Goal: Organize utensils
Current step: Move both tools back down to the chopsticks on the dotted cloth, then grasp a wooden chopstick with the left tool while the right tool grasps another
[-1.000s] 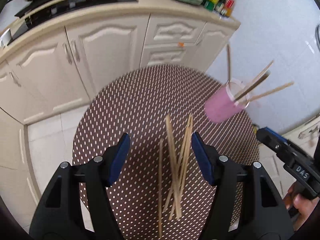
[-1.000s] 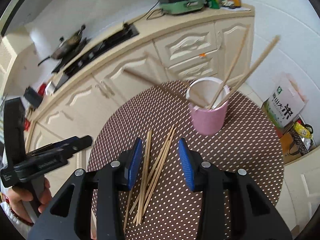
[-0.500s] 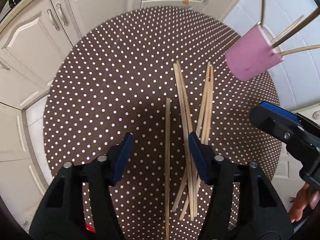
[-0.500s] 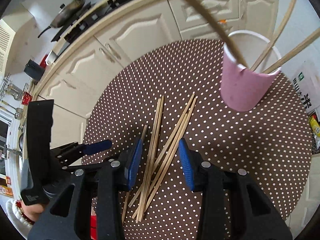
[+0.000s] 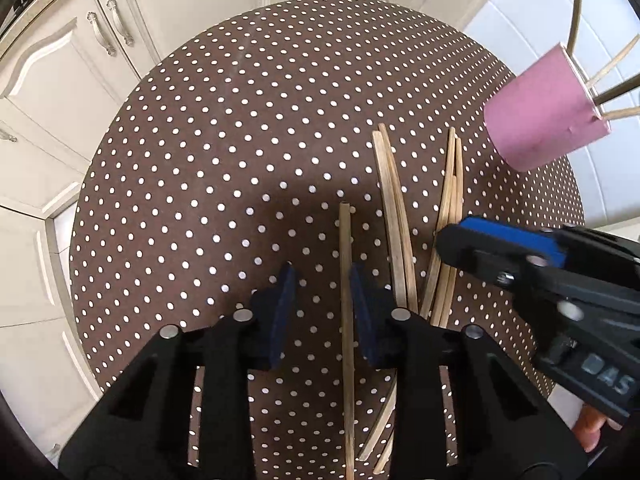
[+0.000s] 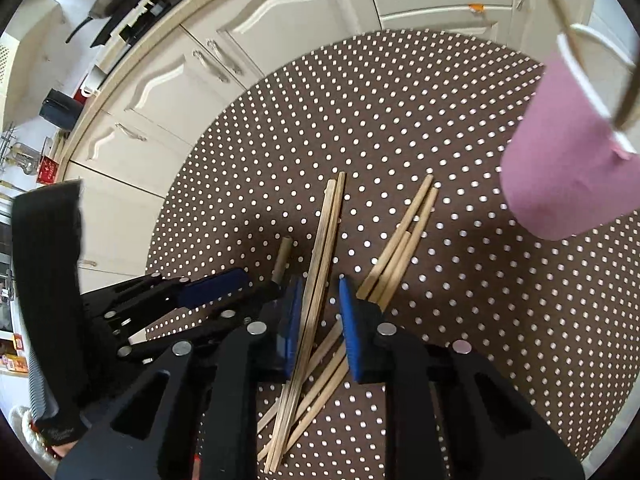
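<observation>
Low over the brown polka-dot round table (image 5: 208,152), the left gripper (image 5: 322,312) spreads around a single thin wooden chopstick (image 5: 345,264) pointing straight ahead; the right gripper (image 6: 318,324), also spread, straddles two paired pale chopsticks (image 6: 324,240) running forward, pink cylindrical cup (image 6: 560,168) ahead-right.

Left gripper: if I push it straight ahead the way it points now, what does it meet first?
The left gripper is open, with the lone chopstick already lying between its fingers. Pushed straight on, it would probably run along that stick and meet the dotted tablecloth. The height above the cloth is unclear.
</observation>
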A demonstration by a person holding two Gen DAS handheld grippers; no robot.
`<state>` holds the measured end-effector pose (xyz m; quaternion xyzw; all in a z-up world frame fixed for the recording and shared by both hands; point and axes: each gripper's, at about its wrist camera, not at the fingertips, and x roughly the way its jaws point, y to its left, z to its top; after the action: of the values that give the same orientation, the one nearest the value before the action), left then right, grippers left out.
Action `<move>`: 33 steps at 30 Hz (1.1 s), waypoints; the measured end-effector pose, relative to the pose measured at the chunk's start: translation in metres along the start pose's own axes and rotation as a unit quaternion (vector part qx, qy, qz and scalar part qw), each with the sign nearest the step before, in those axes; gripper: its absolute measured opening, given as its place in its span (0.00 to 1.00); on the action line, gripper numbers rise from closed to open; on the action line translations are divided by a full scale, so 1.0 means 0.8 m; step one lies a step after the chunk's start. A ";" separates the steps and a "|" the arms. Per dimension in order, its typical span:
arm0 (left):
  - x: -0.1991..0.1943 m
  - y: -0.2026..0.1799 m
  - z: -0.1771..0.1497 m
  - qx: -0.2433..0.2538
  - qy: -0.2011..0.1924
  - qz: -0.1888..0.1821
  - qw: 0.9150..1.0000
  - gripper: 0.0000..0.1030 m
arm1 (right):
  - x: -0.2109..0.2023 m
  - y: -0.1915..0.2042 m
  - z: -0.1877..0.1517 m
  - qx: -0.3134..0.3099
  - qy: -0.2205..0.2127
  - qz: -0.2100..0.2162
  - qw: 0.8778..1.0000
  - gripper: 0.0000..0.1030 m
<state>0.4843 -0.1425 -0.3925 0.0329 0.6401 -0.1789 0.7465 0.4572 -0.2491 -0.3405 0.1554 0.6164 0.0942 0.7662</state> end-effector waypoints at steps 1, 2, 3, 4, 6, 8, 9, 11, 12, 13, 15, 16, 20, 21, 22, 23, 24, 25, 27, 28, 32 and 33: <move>-0.002 0.002 0.001 -0.001 -0.002 0.001 1.000 0.23 | 0.003 -0.001 0.002 0.000 0.003 -0.002 1.000 0.14; -0.004 0.005 0.003 -0.002 -0.006 0.010 1.000 0.20 | 0.007 -0.002 0.005 0.001 0.006 -0.002 1.000 0.11; -0.005 0.008 0.003 -0.004 -0.006 0.018 1.000 0.18 | 0.011 -0.004 0.007 0.003 0.010 0.000 1.000 0.10; -0.004 0.015 0.004 -0.012 -0.003 0.023 1.000 0.17 | 0.013 -0.005 0.010 0.004 0.013 0.000 1.000 0.09; -0.003 0.028 0.005 -0.028 0.001 0.014 0.999 0.11 | 0.020 -0.005 0.014 0.005 0.019 -0.002 1.000 0.07; -0.004 0.038 0.006 -0.043 0.000 0.002 0.999 0.10 | 0.026 -0.003 0.019 0.005 0.026 -0.001 1.000 0.06; -0.004 0.041 0.006 -0.047 0.001 0.000 0.999 0.10 | 0.028 -0.003 0.020 0.004 0.028 -0.003 1.000 0.06; -0.006 0.047 0.006 -0.051 0.002 -0.002 0.999 0.10 | 0.036 0.001 0.024 0.005 0.035 -0.007 0.999 0.06; -0.008 0.050 0.007 -0.057 0.003 -0.009 0.998 0.10 | 0.038 0.001 0.025 0.005 0.036 -0.006 0.999 0.06; -0.009 0.053 0.008 -0.063 0.002 -0.017 0.998 0.10 | 0.039 0.002 0.026 0.006 0.036 -0.006 0.999 0.06; -0.015 0.057 0.009 -0.078 -0.005 -0.035 0.996 0.11 | 0.042 0.003 0.029 0.004 0.039 -0.010 0.999 0.06; -0.016 0.058 0.011 -0.082 -0.006 -0.044 0.996 0.11 | 0.043 0.004 0.031 0.005 0.041 -0.013 0.999 0.06; -0.013 0.045 0.013 -0.064 0.003 -0.039 0.997 0.11 | 0.053 0.006 0.040 0.012 0.053 -0.015 0.998 0.06; -0.012 0.043 0.014 -0.060 0.004 -0.039 0.997 0.11 | 0.055 0.006 0.043 0.015 0.055 -0.016 0.998 0.06; -0.010 0.038 0.015 -0.058 0.004 -0.037 0.998 0.11 | 0.057 0.007 0.046 0.014 0.055 -0.018 0.998 0.06; -0.009 0.037 0.016 -0.060 0.006 -0.038 0.997 0.11 | 0.058 0.009 0.049 0.011 0.055 -0.021 0.998 0.06; -0.008 0.035 0.014 -0.062 0.006 -0.043 0.997 0.11 | 0.060 0.010 0.050 0.007 0.054 -0.022 0.998 0.06; -0.006 0.032 0.010 -0.062 0.005 -0.046 0.997 0.11 | 0.061 0.010 0.052 0.005 0.053 -0.022 0.998 0.06; -0.007 0.030 0.012 -0.058 0.004 -0.045 0.997 0.11 | 0.062 0.010 0.054 0.002 0.051 -0.018 0.999 0.06; -0.001 0.015 0.010 -0.058 0.003 -0.046 0.997 0.11 | 0.063 0.011 0.054 0.002 0.051 -0.017 0.999 0.06; 0.002 0.009 0.013 -0.053 0.009 -0.042 0.998 0.11 | 0.055 0.005 0.047 0.010 0.048 -0.007 0.999 0.04; 0.005 0.003 0.019 -0.050 0.010 -0.045 0.998 0.11 | 0.051 0.004 0.044 0.010 0.046 -0.005 0.999 0.04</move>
<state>0.4999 -0.1455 -0.3941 -0.0314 0.6567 -0.1801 0.7317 0.5006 -0.2364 -0.3698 0.1555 0.6528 0.0918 0.7357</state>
